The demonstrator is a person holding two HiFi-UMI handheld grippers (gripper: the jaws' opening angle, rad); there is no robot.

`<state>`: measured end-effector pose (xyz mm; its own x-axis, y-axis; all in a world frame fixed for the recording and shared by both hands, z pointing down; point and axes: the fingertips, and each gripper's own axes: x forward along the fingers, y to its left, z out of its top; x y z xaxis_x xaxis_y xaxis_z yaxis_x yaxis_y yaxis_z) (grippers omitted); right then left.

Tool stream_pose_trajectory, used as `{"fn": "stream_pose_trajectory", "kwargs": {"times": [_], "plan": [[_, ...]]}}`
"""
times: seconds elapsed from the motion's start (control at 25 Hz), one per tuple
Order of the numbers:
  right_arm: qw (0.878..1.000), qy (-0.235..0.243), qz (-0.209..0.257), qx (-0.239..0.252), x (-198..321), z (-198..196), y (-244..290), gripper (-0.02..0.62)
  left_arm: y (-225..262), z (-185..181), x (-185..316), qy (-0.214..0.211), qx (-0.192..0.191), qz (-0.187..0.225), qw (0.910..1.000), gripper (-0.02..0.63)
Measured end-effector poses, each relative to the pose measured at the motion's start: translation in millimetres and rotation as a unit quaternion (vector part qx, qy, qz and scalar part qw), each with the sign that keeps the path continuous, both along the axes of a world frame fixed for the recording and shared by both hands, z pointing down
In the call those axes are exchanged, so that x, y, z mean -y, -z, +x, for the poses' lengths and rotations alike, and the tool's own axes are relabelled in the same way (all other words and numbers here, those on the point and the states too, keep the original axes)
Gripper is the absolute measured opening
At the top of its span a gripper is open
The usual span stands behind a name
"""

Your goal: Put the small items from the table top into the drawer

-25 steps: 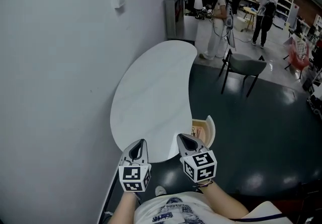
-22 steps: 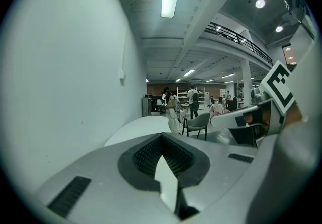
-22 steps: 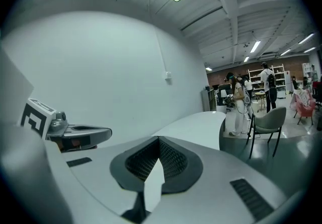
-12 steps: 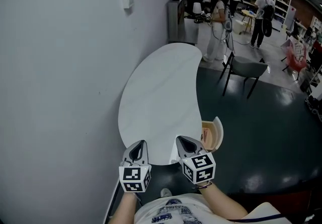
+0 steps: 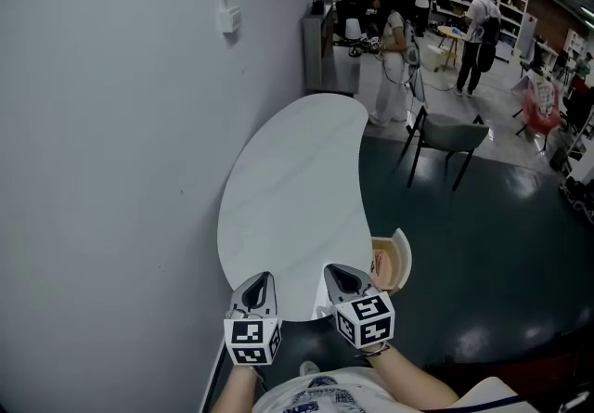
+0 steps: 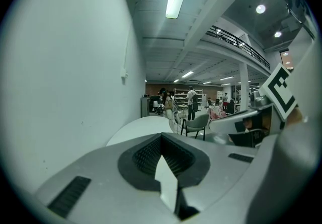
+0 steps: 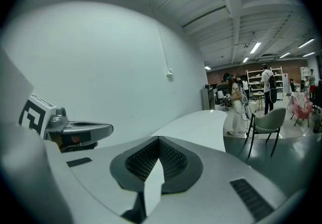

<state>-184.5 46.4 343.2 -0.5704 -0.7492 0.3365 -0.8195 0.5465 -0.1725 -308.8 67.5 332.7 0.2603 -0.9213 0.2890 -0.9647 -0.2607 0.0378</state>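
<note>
Since a second ago the head view has swung a little, so the white kidney-shaped table [image 5: 288, 188] sits further right in it, and more of the open light wooden drawer [image 5: 403, 258] shows past my right hand. My two claws have kept side by side over the table's near end. My left claw [image 5: 261, 280] is clenched, its dark ribbed pads pressed together with nothing between them, and it points along the table beside the pale grey wall [image 5: 111, 123]. My right claw [image 5: 334, 272] is clenched and empty too, and it lies just beside the drawer. The drawer hangs out from the table's right edge near that same end, its rounded front turned away from the table. Something with reddish print lies inside it, too small for me to tell what. Each claw carries its cube with black-and-white square markers, nearest to me. Well beyond the table's far end a grey chair with dark legs [image 5: 453, 135] stands on the dark floor, and people stand further back among the shelves.
</note>
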Motion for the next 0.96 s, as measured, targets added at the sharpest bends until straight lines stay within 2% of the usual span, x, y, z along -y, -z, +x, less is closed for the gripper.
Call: {"fn": "stream_pose_trajectory", "kwargs": {"times": [0.68, 0.96], "plan": [[1.0, -0.008, -0.007, -0.002, 1.7, 12.6, -2.6, 0.02, 1.3, 18.6, 6.3, -0.016, -0.001, 0.001, 0.9999, 0.02], [1.0, -0.009, -0.011, -0.001, 0.4, 10.1, -6.6, 0.021, -3.5, 15.2, 6.5, -0.015, -0.003, -0.004, 0.9999, 0.02]]}}
